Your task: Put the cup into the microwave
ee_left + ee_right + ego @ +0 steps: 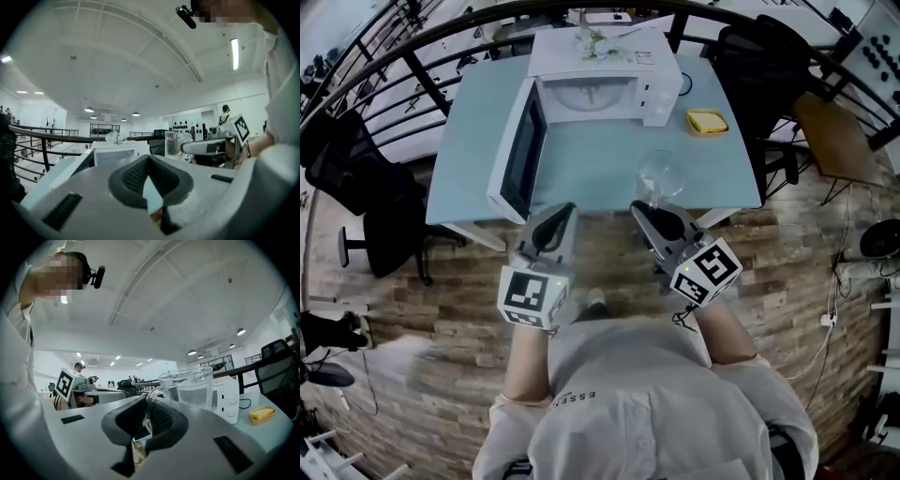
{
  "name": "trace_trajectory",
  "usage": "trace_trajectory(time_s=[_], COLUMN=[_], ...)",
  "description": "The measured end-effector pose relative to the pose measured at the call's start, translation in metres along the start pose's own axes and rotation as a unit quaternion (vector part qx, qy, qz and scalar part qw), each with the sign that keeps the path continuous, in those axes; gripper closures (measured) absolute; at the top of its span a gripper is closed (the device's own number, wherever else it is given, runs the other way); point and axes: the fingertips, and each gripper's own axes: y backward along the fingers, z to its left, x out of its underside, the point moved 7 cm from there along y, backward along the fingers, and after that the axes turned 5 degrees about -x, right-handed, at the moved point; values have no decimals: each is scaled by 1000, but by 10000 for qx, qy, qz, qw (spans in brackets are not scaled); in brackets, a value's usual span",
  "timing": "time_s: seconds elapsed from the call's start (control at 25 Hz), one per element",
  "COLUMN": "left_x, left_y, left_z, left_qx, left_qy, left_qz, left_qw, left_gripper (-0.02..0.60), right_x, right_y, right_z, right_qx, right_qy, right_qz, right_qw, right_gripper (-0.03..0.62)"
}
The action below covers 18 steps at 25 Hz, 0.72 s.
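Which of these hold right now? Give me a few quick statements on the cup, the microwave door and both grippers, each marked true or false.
1. The microwave door is shut. False: it stands open.
2. The right gripper grips the cup by its handle. True.
3. The cup is inside the microwave. False: it is outside, in front of the opening, over the table.
4. The left gripper is shut and holds nothing. True.
5. The left gripper holds the door. False: it is clear of it.
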Motion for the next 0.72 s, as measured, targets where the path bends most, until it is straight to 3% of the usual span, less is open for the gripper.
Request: trace_trajectory(time_s=[0.36, 0.72], left_x=[15, 22], left_y=[-60, -123], left_z=[52, 88], left_qx=[256, 12], left_qy=[114, 159], left_qz=[191, 296], left_qw=[9994, 9994], left_gripper=[581, 581], right_x=[6, 21], right_y=[-69, -125], right_z=[-55, -129], right_qx=[87, -298], right_qy=[-32, -191], right_qz=[142, 336], right_qw=[9999, 9988], right_gripper=[571, 571])
